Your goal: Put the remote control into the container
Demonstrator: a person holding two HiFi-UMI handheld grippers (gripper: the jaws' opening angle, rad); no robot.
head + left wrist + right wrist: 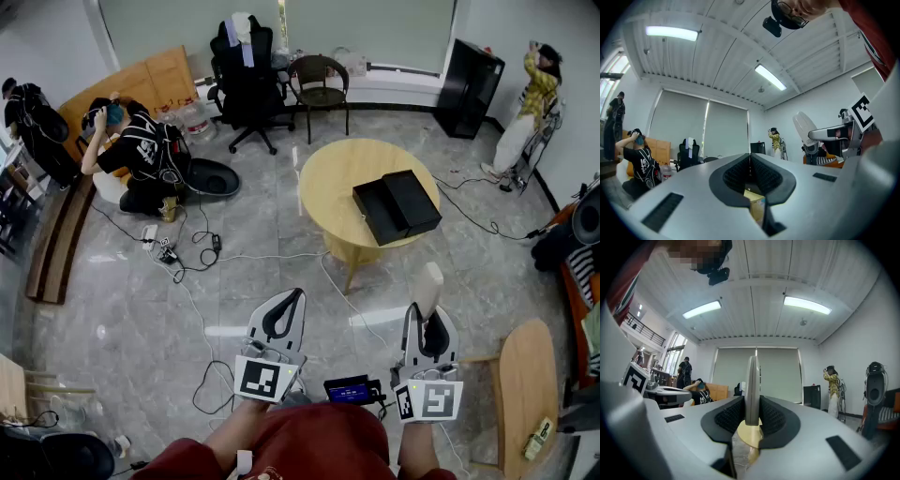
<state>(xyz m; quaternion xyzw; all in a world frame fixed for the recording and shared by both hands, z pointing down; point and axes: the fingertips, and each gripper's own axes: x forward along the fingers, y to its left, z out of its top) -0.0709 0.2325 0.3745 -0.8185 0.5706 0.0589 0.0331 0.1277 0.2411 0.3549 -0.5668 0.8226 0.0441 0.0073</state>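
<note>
My right gripper [751, 414] has its fingers [725, 417] clamped on the slim pale-grey plastic remote control [751, 385], which stands upright between them. My left gripper [750, 174] is clenched on nothing. The black rectangular open container [396, 206] sits well ahead on the round wooden tabletop [333, 178].

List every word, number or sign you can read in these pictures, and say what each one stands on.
No text here is readable.
Left marker cube and right marker cube: black-and-white square patterns only, no letters.
Crouching person's black shirt: white print, too small to read.
Small blue screen: too blurred to read.
</note>
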